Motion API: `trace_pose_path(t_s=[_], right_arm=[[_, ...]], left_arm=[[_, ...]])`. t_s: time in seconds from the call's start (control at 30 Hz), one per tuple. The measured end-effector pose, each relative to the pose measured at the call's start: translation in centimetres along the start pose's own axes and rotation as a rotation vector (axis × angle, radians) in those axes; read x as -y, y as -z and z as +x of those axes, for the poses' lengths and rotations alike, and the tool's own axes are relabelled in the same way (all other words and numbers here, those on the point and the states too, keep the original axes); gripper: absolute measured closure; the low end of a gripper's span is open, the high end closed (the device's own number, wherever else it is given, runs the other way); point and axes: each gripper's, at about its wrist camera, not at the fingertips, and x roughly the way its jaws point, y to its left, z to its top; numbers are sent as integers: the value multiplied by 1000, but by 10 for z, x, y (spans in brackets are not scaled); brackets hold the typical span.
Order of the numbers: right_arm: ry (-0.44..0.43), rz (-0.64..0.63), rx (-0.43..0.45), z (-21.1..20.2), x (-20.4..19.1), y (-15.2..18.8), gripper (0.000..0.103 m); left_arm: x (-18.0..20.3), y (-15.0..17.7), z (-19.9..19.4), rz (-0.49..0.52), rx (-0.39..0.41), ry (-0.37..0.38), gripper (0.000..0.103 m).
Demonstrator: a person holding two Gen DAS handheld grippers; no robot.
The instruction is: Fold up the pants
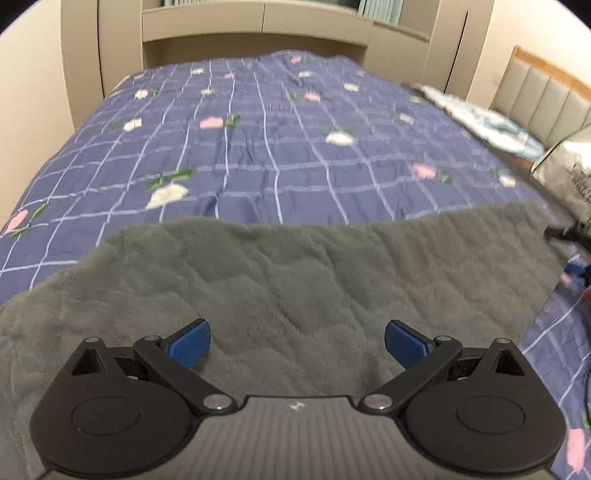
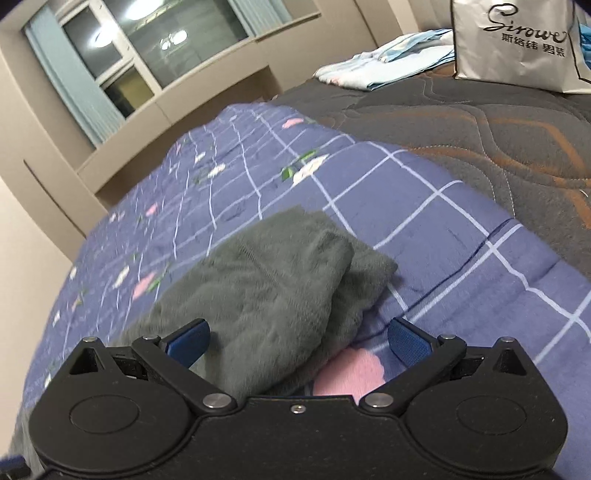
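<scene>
Beige cupboards [image 1: 255,22] and a window [image 2: 140,55] back the bed, whose blue checked quilt [image 1: 258,147] carries everything we work on. On our left, the left hand-held gripper [image 1: 297,345] hangs spread wide over the grey fleece pants [image 1: 295,280], holding nothing; the cloth lies flat and broad beneath it. To the right, the right hand-held gripper [image 2: 297,343] is likewise spread and empty, with the doubled end of the pants [image 2: 273,273] just ahead, two layers stacked slightly askew. We judge the fold partly made. To do the next fold well, we should pinch both layers together at matching corners, lift evenly, and lay the edges flush. Farther right, a silver shopping bag [image 2: 517,40] stands on the dark mattress pad [image 2: 480,122]; we cannot see its contents. Folded pale-blue linen [image 2: 384,62] lies beside it.
</scene>
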Motion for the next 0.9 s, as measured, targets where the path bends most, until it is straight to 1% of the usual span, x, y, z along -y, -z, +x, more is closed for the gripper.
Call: trace_pose_path(t_s=[0.07,0.13,0.17,0.23,0.3,0.4,0.5,0.63,0.8,0.9], right_arm=[[0,16,11,1,0,-2,1],[10,19,24,1,-3,-3,19],[15,18,27,1,-4,-3,22],[18,32,40,0,-6,-4,35],[23,59,55,-3,-5,-6,45],[31,84,89,-11,-4,-9,72],[17,47,105,-19,-12,-12,80],[14,-61,156,-37,-40,-14,81],[-16,-319,247,-72,-101,-6,81],[-49,-470,283,-90,-139,7,81]], left_arm=[[3,4,5,8,-35,-34,0],[4,5,6,10,-42,-38,0],[4,6,4,11,-40,-35,1],[2,5,1,3,-41,-29,0],[-1,3,0,-12,-44,-26,1],[-5,0,-5,-38,-40,-18,1],[-9,-3,-12,-59,-31,-1,1],[-10,-8,-29,-82,-10,25,1],[-12,-19,-61,-110,54,77,1],[-16,-25,-82,-146,96,128,1]])
